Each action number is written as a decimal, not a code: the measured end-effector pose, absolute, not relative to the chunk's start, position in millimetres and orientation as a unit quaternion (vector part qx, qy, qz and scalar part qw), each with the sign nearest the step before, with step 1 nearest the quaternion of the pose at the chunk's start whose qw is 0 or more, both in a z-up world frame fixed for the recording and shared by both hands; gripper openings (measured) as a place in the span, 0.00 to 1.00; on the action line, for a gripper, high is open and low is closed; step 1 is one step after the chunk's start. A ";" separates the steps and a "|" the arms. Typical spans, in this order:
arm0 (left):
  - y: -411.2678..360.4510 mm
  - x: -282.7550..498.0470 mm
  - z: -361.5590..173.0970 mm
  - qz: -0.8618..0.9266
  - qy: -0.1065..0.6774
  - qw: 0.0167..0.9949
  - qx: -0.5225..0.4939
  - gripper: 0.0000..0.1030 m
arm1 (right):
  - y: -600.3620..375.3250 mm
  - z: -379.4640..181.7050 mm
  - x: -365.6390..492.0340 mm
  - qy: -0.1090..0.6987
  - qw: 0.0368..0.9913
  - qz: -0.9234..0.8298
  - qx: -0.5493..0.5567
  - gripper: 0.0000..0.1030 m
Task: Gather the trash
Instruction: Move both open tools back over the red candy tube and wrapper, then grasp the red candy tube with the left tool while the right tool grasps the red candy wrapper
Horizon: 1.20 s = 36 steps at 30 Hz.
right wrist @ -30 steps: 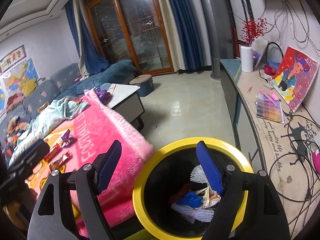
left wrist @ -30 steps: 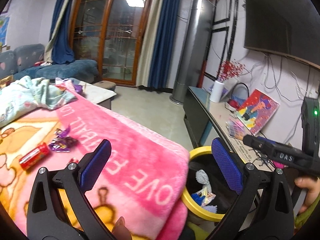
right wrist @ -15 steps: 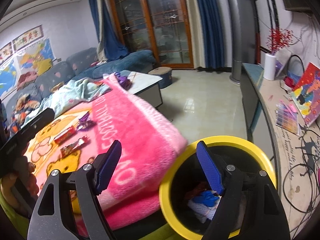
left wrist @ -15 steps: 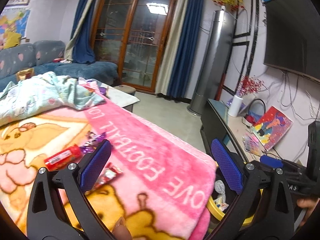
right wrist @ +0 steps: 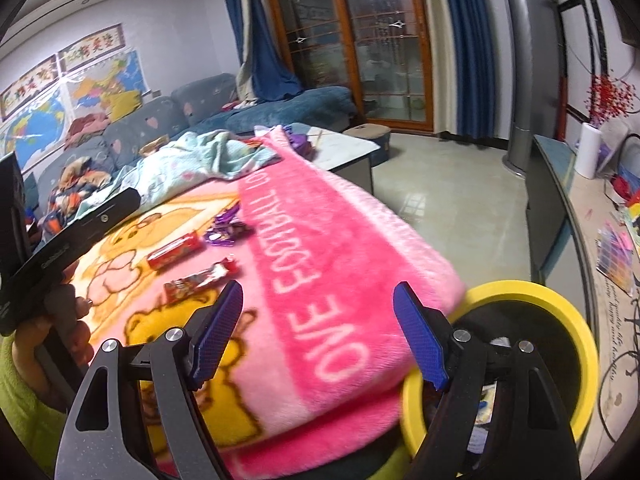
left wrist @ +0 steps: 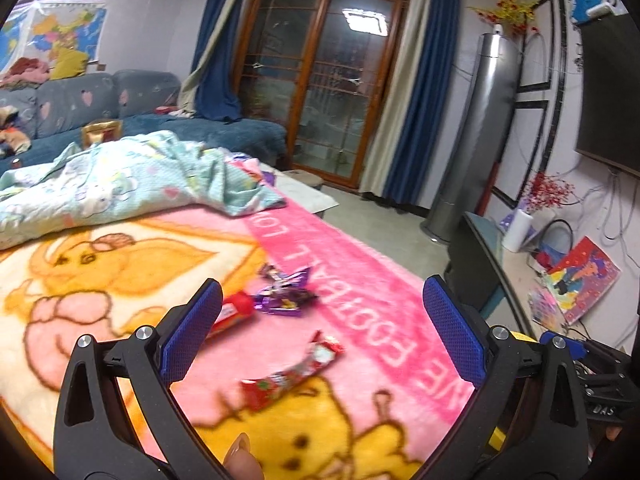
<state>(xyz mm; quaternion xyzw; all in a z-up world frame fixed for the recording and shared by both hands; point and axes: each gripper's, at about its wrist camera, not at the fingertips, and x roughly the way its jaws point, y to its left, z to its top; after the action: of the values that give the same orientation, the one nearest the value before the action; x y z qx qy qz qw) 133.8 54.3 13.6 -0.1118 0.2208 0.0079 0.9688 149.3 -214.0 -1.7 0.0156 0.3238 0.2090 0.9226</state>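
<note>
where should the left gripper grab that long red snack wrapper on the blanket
Grip the long red wrapper across its narrow middle, coming down from above with the left gripper. It lies flat and slanted on the pink blanket, so turn the open jaws crosswise to its length.

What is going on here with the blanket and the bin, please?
A person is clearing snack wrappers off a pink blanket into a yellow-rimmed bin beside it. Both the left tool and right tool are open and empty. A red wrapper, a purple wrapper and a red tube lie uncollected.
</note>
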 end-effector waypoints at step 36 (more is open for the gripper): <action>161.6 219.7 -60.7 -0.063 0.403 0.908 -0.099 0.63 | -75.5 -87.7 235.5 0.454 0.851 0.255 0.071 0.66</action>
<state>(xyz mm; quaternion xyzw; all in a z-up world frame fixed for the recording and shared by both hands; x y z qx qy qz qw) 219.7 161.6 -60.7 -0.0993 0.4028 -0.0626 0.9077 235.5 -75.5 -87.7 0.0713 0.4539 0.2545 0.8509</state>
